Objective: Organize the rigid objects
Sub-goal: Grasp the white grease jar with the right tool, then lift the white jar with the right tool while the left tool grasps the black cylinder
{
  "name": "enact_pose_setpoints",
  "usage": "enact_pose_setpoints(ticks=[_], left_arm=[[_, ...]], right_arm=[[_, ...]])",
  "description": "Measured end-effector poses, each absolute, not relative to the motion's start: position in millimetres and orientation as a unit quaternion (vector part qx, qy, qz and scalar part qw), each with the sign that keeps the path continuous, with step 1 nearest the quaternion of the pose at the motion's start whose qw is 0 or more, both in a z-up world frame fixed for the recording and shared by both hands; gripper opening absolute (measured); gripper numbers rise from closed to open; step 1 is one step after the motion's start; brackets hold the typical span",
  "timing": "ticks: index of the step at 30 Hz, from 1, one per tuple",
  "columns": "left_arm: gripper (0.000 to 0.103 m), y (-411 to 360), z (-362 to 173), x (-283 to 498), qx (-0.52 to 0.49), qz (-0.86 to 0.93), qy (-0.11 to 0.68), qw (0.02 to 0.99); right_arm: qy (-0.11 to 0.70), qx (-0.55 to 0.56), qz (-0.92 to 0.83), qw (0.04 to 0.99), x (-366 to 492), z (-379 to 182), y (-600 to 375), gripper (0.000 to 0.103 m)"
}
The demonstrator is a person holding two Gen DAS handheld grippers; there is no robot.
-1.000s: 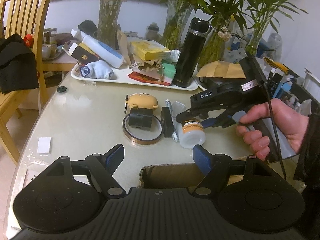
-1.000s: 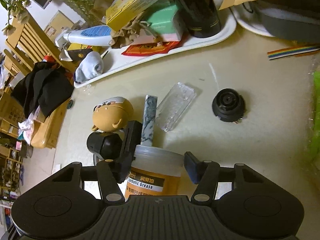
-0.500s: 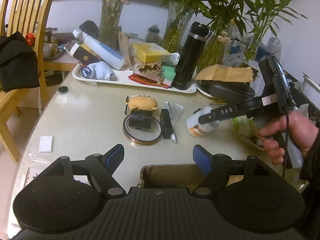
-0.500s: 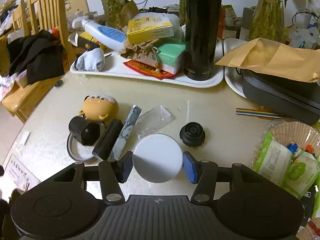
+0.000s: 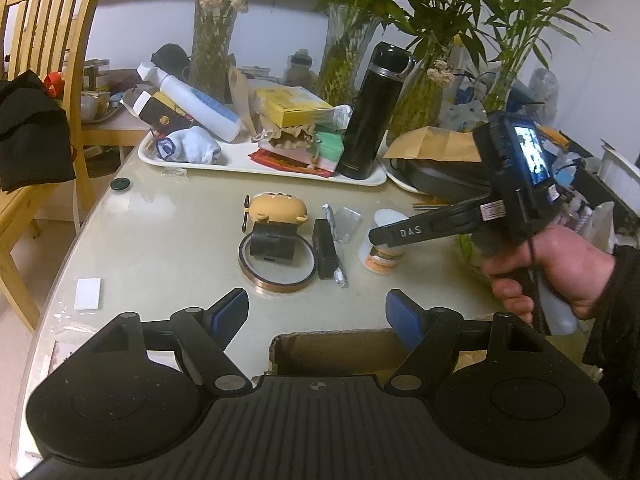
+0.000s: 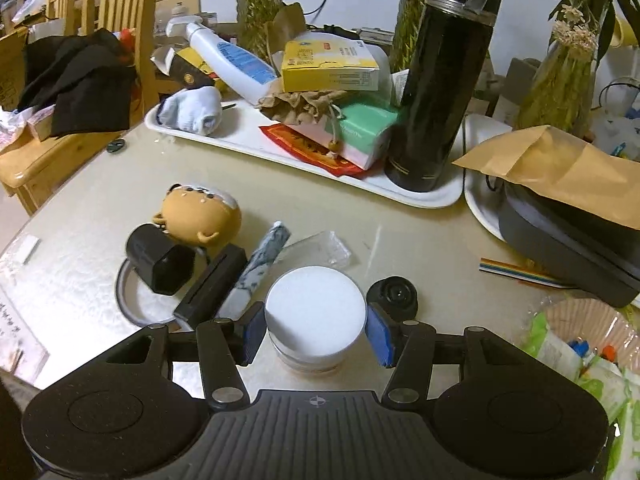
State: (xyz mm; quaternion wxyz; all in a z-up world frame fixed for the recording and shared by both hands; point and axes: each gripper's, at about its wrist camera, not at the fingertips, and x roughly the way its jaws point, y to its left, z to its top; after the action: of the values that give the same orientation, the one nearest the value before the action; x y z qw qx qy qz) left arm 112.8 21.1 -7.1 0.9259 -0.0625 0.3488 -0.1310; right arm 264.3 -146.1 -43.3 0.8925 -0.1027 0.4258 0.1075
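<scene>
The right gripper (image 5: 374, 238) bears the white letters "DAS" on its arm. Its blue pads (image 6: 253, 328) clamp the sides of a white-lidded jar (image 6: 316, 314), whose orange label shows in the left view but is too small to read. The jar is held upright, just above the table (image 6: 100, 196), between a marbled stick (image 6: 260, 268) and a round black knob (image 6: 394, 294). One hand (image 5: 560, 272) grips the right gripper's handle, pointing it down and away.

The left gripper (image 5: 316, 314) stands with fingers wide apart and nothing between them, over one cardboard box (image 5: 340, 354).

One tape ring (image 5: 276, 262), one tan toy (image 5: 276, 209) and one black flask (image 5: 370, 114) are seen; the flask stands on a white tray (image 5: 256, 166).
</scene>
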Motion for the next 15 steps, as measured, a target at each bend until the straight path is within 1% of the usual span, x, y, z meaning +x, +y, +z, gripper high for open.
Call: enact_pose_setpoints(ticks=[6, 15], left_arm=[[0.075, 18, -5, 116, -0.057, -0.133, 0.349, 0.926], [0.075, 11, 9, 135, -0.029, -0.129, 0.342, 0.93]], right_arm=[[0.424, -0.092, 0.101, 0.895, 258, -36, -153, 0.056], [0.379, -0.05, 0.081, 0.92, 218, 14, -181, 0.056]])
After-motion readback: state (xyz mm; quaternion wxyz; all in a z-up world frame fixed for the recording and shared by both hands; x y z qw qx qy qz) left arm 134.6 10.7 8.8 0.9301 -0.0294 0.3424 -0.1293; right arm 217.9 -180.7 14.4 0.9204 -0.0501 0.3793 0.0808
